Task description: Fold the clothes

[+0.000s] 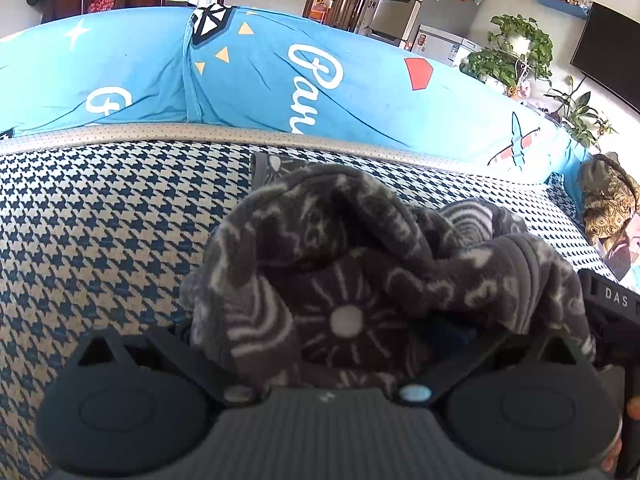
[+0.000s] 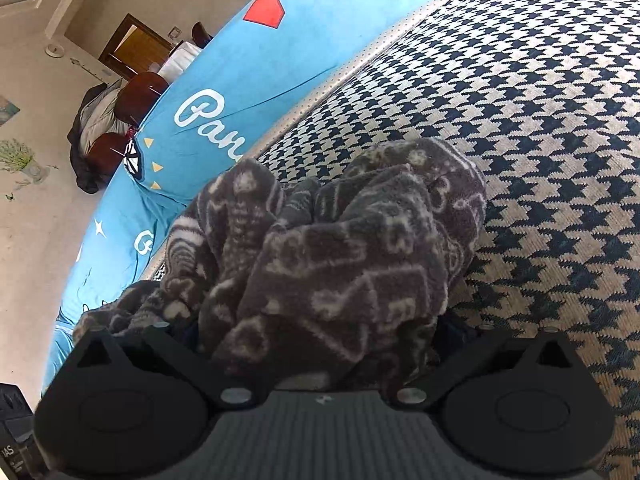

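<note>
Garment: a dark grey fleece garment (image 1: 352,264) with pale line patterns, bunched into a rumpled heap; a round sunburst motif faces the left wrist camera.
Where it is: on the houndstooth cushion (image 1: 100,232), towards the cushion's back edge, with one flap lying flat on the weave just behind the heap.
Left gripper (image 1: 332,344): right up against the garment, fabric piled over the space between its black arms; the fingertips are buried in fleece, so I cannot tell whether they are apart or together.
Right gripper (image 2: 320,344): pushed into the same heap (image 2: 328,248) from another side, cloth draped over its front; its fingertips are hidden too, and I cannot tell how they stand.
Grippers to each other: a black body marked "DAS" shows at the right edge of the left wrist view, just beside the heap, so the two tools are close together.
Cushion: blue-and-cream houndstooth weave (image 2: 540,140) with a pale dotted border strip along its back edge.
Blue cover (image 1: 248,76): bright blue cloth with white script lettering, yellow triangles and a red shape, rising directly behind the cushion's border.
Brown patterned cloth (image 1: 608,200): a crumpled piece at the far right end of the cushion, well apart from the heap.
Beyond the cushion: leafy plants (image 1: 512,52), a grey fridge (image 1: 408,0) and a dark screen on the wall.
</note>
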